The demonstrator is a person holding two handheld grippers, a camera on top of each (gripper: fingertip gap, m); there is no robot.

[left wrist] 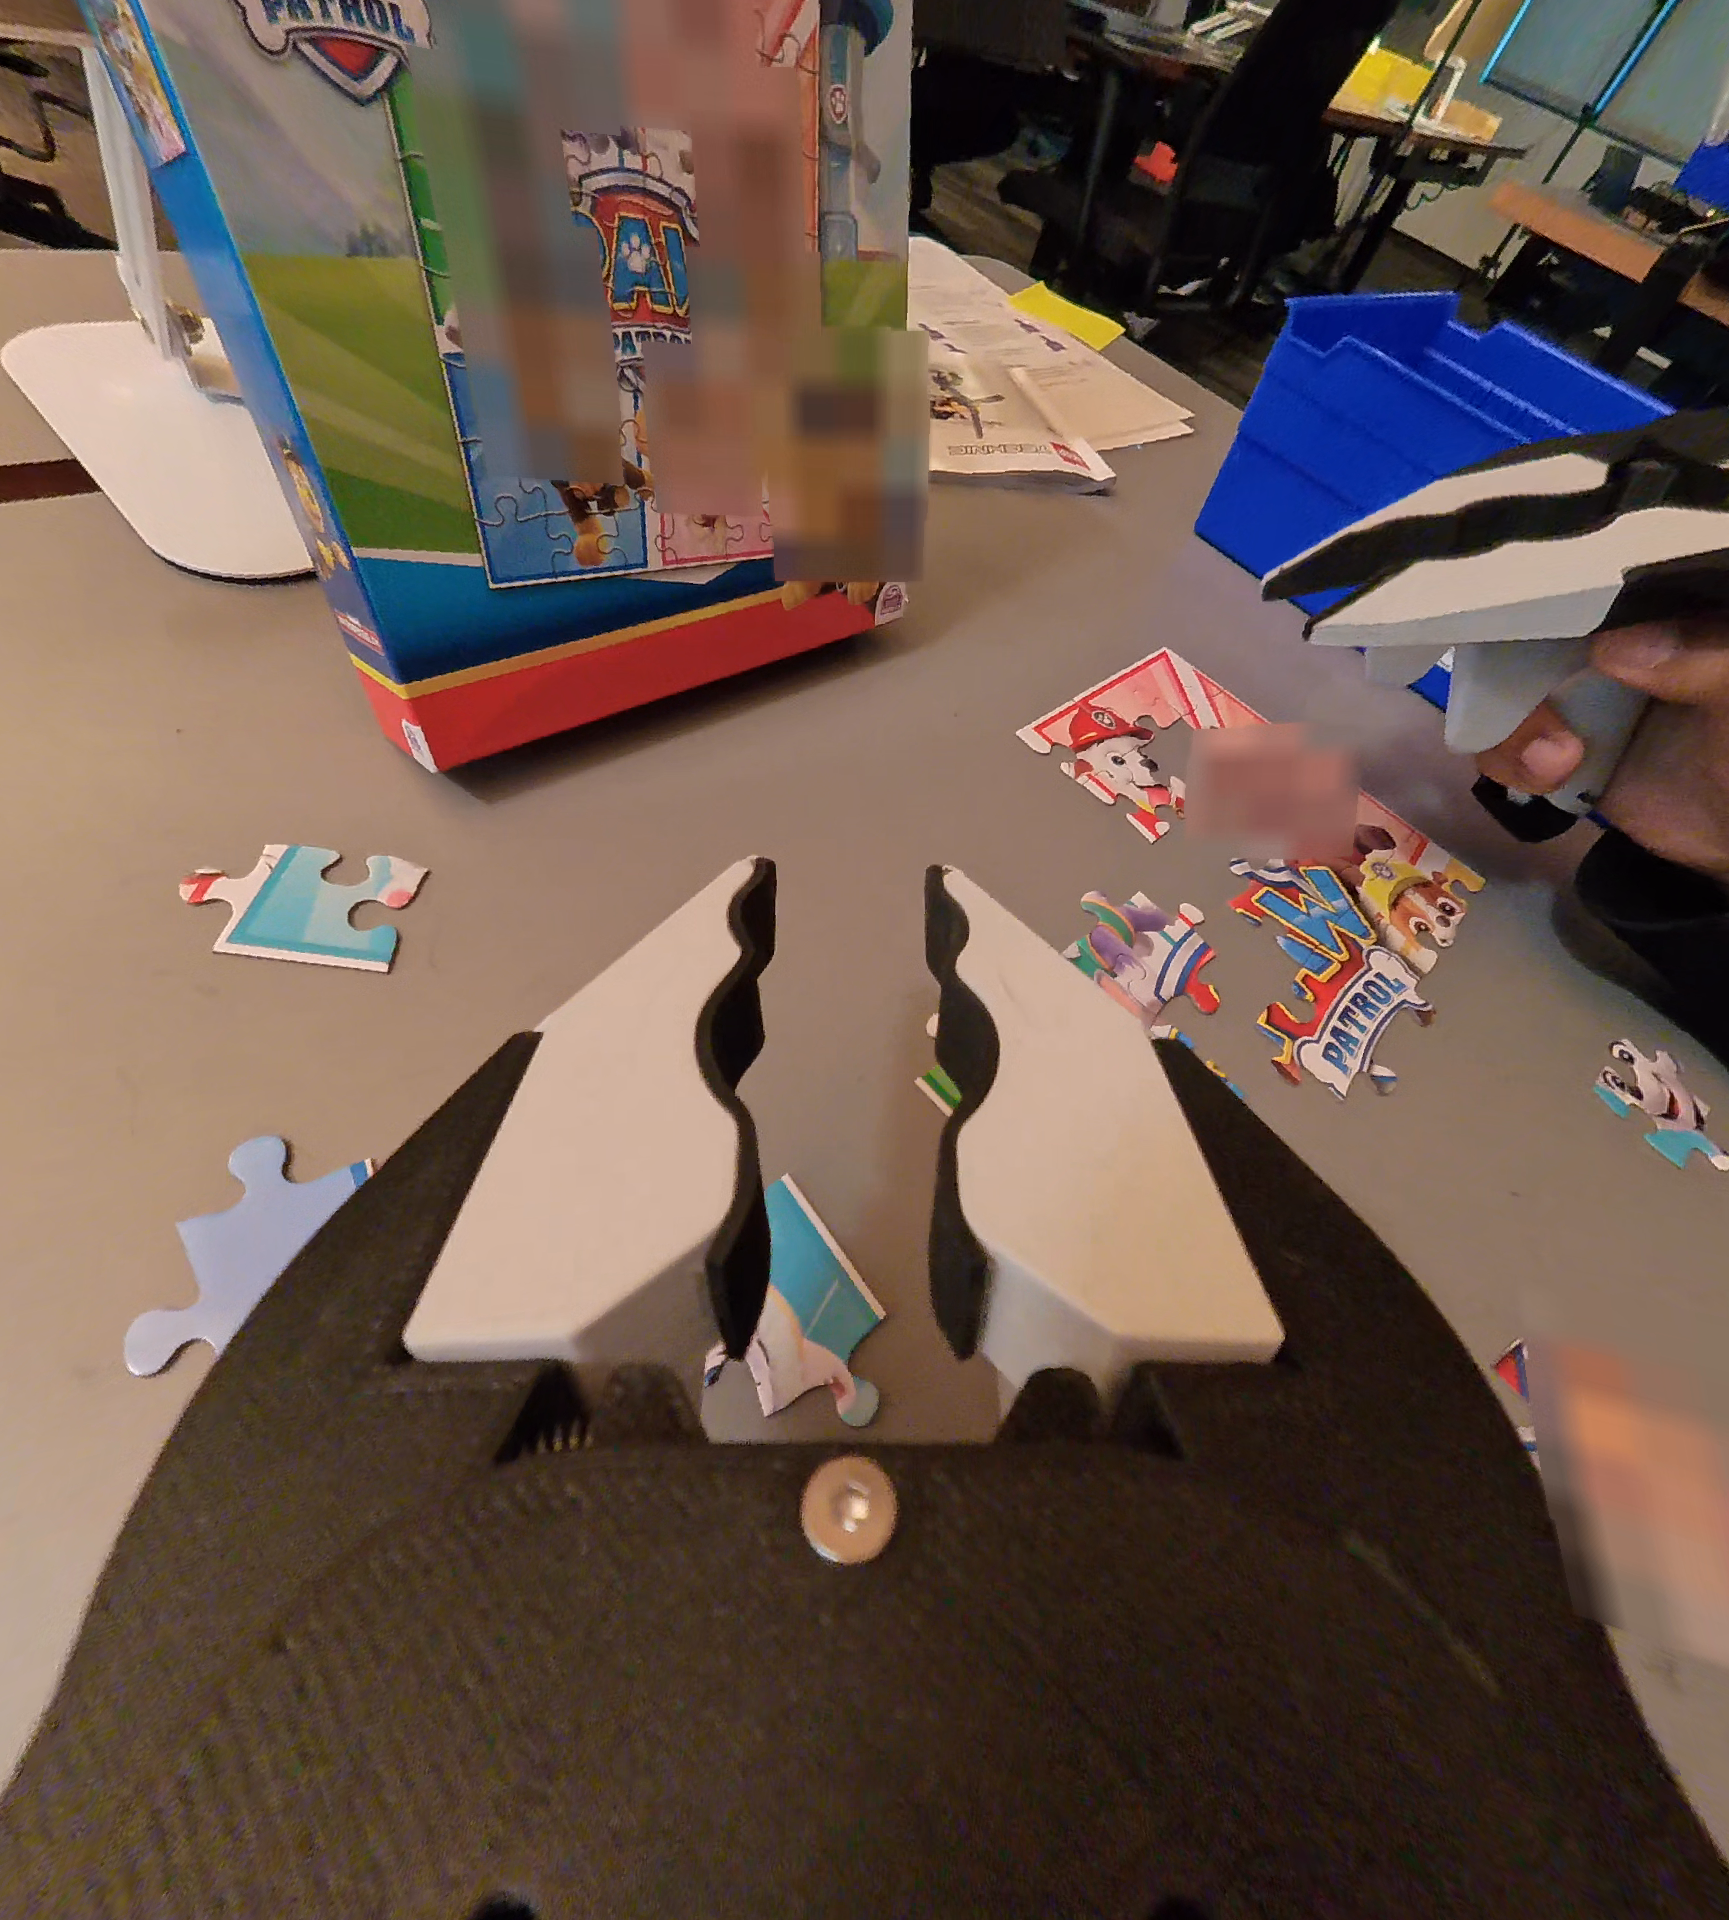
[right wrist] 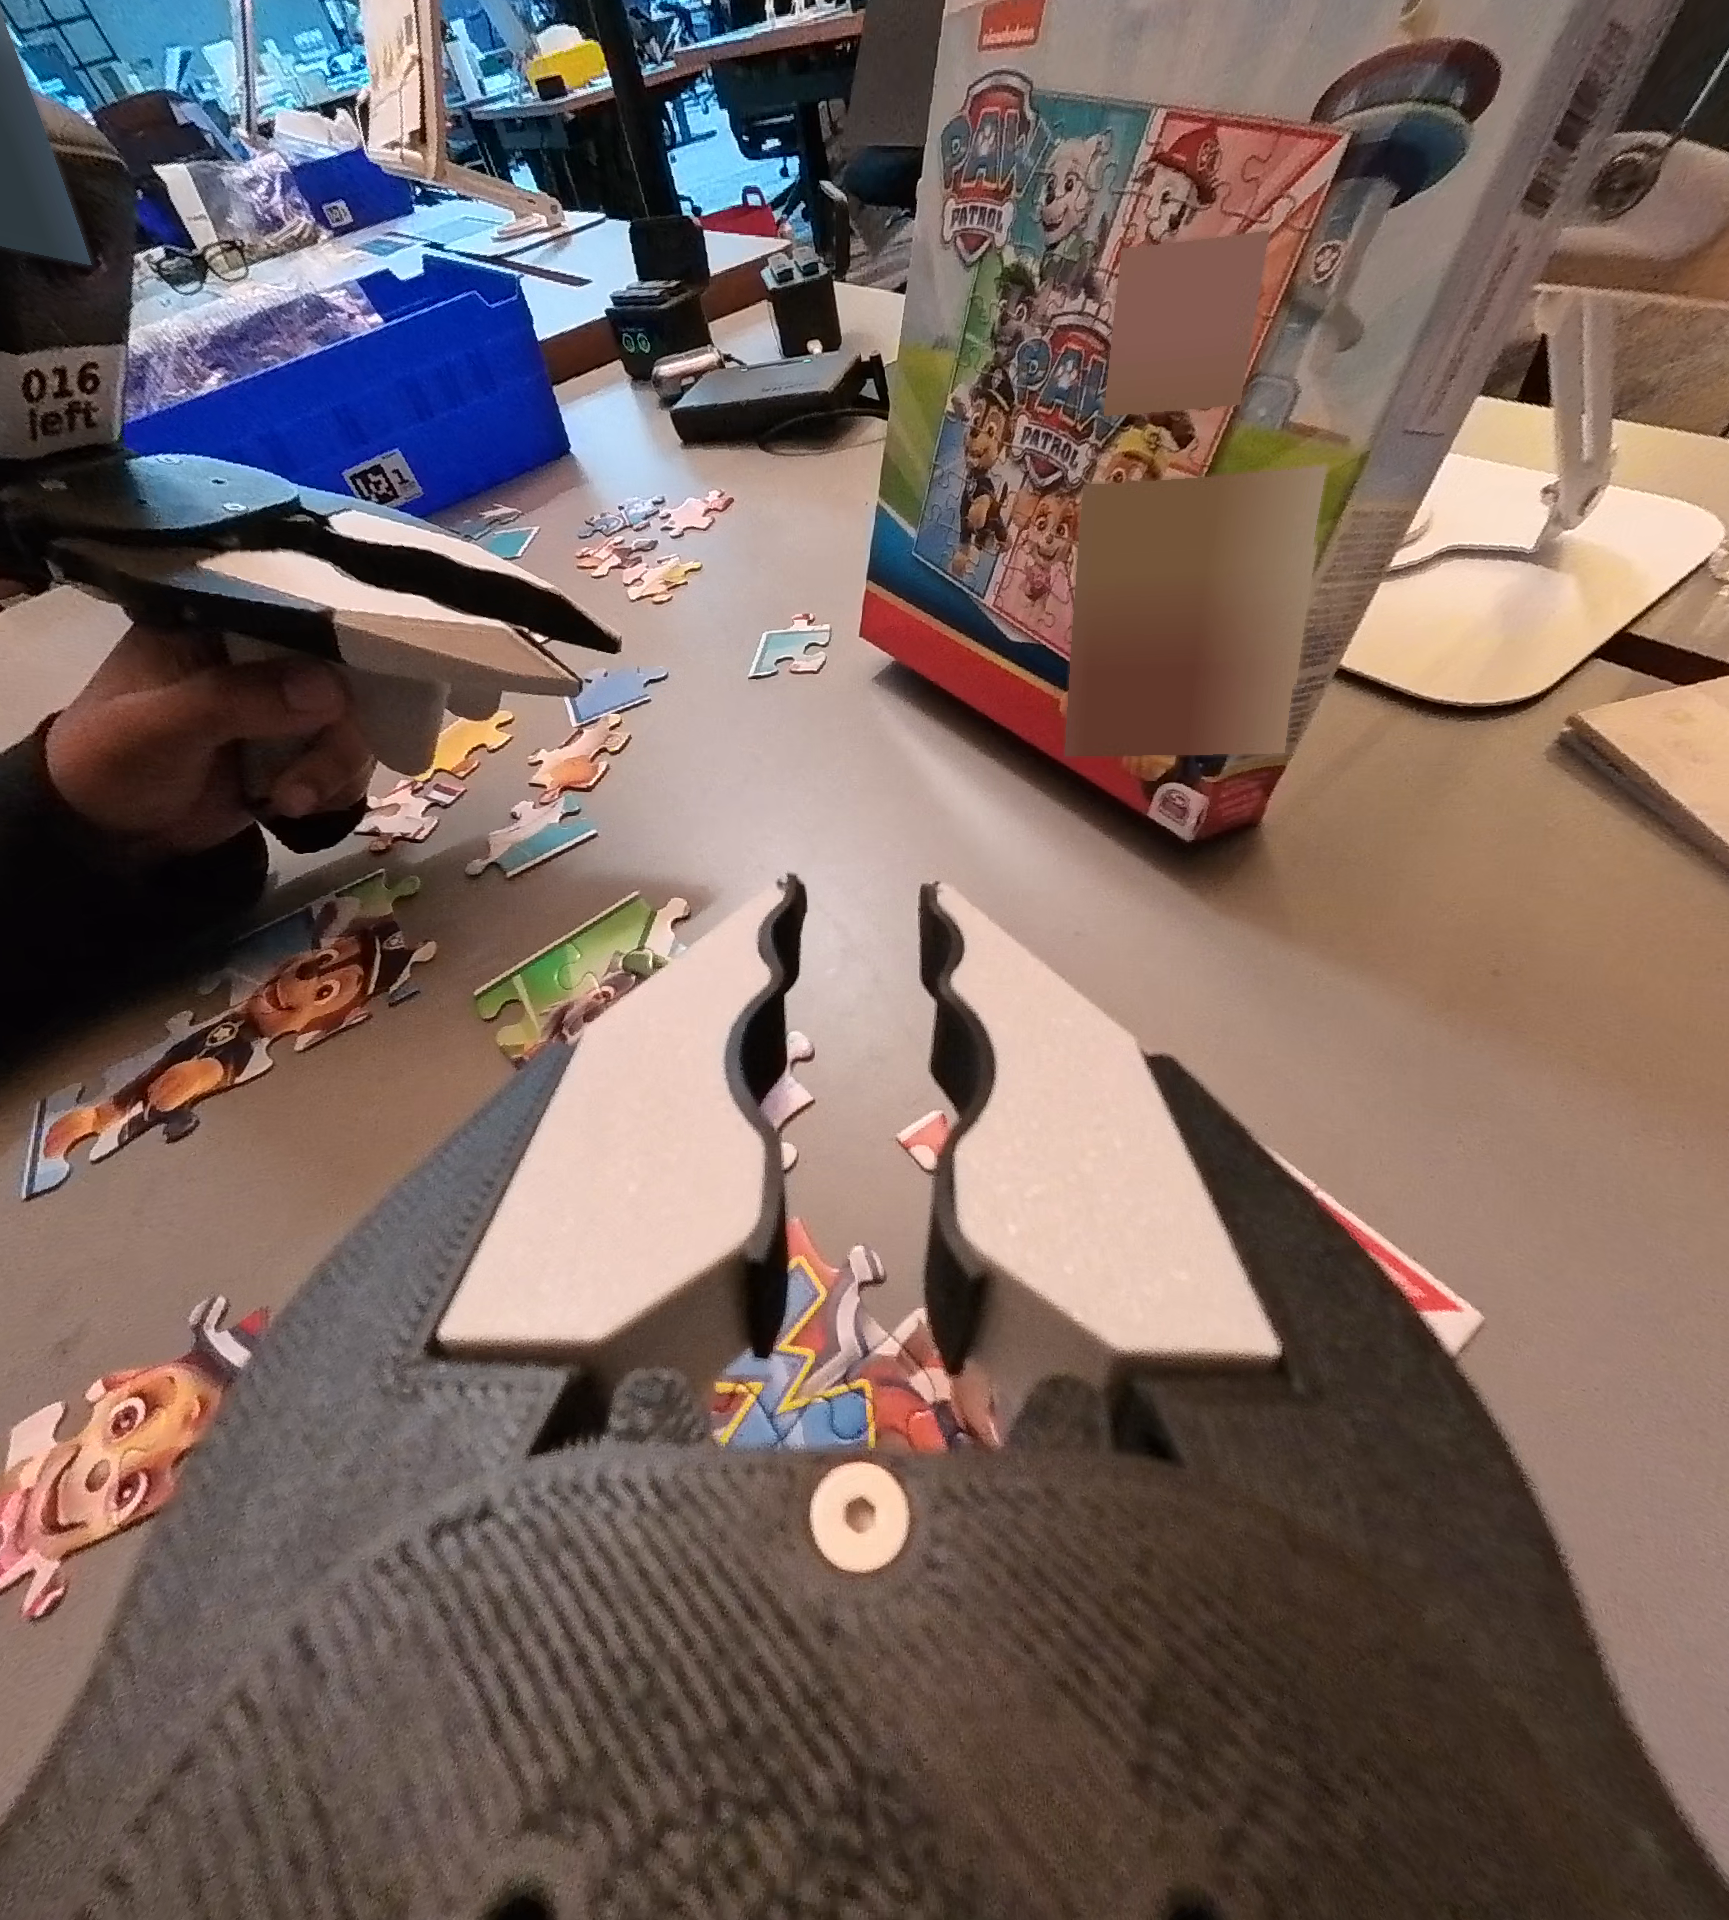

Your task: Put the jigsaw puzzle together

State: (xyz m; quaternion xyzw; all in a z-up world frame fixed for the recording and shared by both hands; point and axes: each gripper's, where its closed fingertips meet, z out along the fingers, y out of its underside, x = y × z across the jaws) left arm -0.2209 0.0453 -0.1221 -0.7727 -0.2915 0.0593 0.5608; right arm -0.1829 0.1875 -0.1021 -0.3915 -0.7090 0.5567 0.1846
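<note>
1. Your left gripper (left wrist: 849, 873) hovers level above the grey table (left wrist: 631, 831); your hand (right wrist: 195, 748) clasps its handle.
2. Its fingers stand apart, gripping nothing; a teal puzzle piece (left wrist: 818, 1299) lies flat beneath them.
3. Your right gripper (right wrist: 860, 894) hangs over a joined puzzle section (right wrist: 839, 1382), fingers released, bare.
4. The puzzle box (left wrist: 569, 416) stands at 12 o'clock; loose pieces (right wrist: 538, 769) lie scattered at 10, with open table between.
</note>
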